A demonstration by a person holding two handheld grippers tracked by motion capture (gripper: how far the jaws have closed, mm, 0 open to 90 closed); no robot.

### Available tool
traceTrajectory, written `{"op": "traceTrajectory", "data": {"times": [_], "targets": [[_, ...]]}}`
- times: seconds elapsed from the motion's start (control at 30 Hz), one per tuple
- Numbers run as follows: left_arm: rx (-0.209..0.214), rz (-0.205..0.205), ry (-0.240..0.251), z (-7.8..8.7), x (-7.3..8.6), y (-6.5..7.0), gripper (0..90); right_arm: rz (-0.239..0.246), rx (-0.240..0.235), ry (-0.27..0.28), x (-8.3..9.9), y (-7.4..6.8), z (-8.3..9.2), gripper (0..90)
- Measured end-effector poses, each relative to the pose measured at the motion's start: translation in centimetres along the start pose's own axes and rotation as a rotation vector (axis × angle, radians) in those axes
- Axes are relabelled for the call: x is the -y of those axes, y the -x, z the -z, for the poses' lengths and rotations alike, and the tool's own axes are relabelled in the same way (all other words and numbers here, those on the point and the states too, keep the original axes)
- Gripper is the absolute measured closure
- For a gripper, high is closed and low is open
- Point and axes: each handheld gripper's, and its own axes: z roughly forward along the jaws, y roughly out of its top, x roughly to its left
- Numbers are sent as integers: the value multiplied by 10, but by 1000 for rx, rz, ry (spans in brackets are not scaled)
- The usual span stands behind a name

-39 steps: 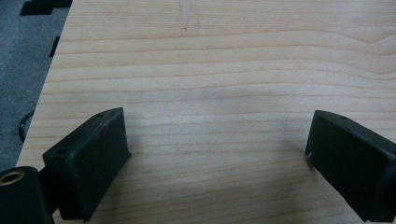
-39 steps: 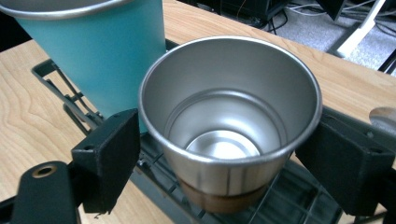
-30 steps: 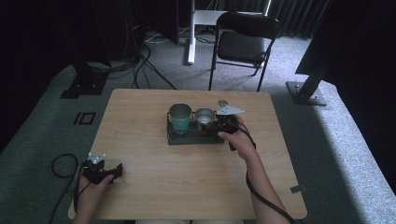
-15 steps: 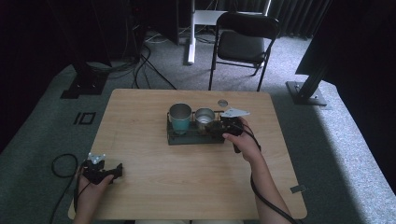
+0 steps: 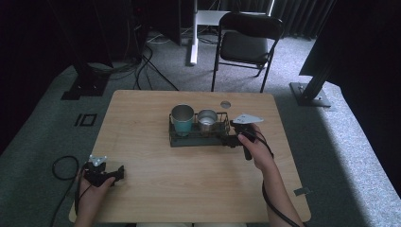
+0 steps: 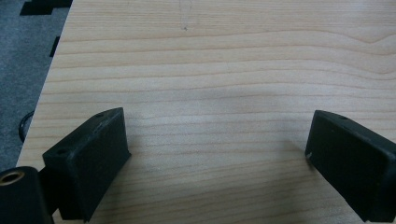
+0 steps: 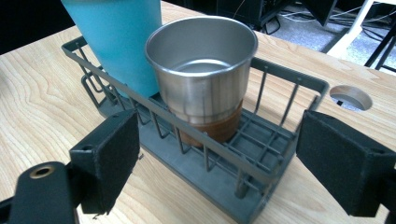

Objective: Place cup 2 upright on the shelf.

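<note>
Pale wood-grain bench (image 5: 189, 189), rounded corners, carries everything; broad bare stretch across its near half and along the left side, with a small round cable hole (image 5: 225, 104) close to the far edge. Dark grey wire rack (image 5: 189, 139) sits a little right of centre toward the far edge, long side running across the bench, clear wood on every side of it. In the rack's left end stands a tall teal tumbler with a steel rim (image 5: 182, 118); just beside it, to the right, a shorter stainless steel cup with a brown band at its base (image 7: 205, 88), the two near touching. The rack's right end is bare grid. Right hand-held gripper (image 5: 230, 140) is at the rack's right end, jaws spread wide and holding nothing, one jaw off each side of the rack's near corner in the right gripper view. Left hand-held gripper (image 5: 121, 173) rests near the bench's near-left corner, well apart from the rack, jaws wide over bare wood, close to the left edge. Against the earlier frames: right hand has drawn slightly back toward the person, away from the steel cup; left gripper, rack and cups unchanged.
</note>
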Motion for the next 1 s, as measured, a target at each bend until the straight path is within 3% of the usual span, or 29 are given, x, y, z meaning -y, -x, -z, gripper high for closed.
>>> {"op": "traceTrajectory", "data": {"times": [0.53, 0.83, 1.0], "targets": [[0, -2, -2, 0, 0, 0, 65, 14, 29, 4, 18, 3, 27, 133], [0, -3, -2, 0, 0, 0, 65, 2, 43, -11, 38, 5, 34, 133], [0, -2, -2, 0, 0, 0, 65, -33, 73, -30, 60, 11, 38, 134]]}}
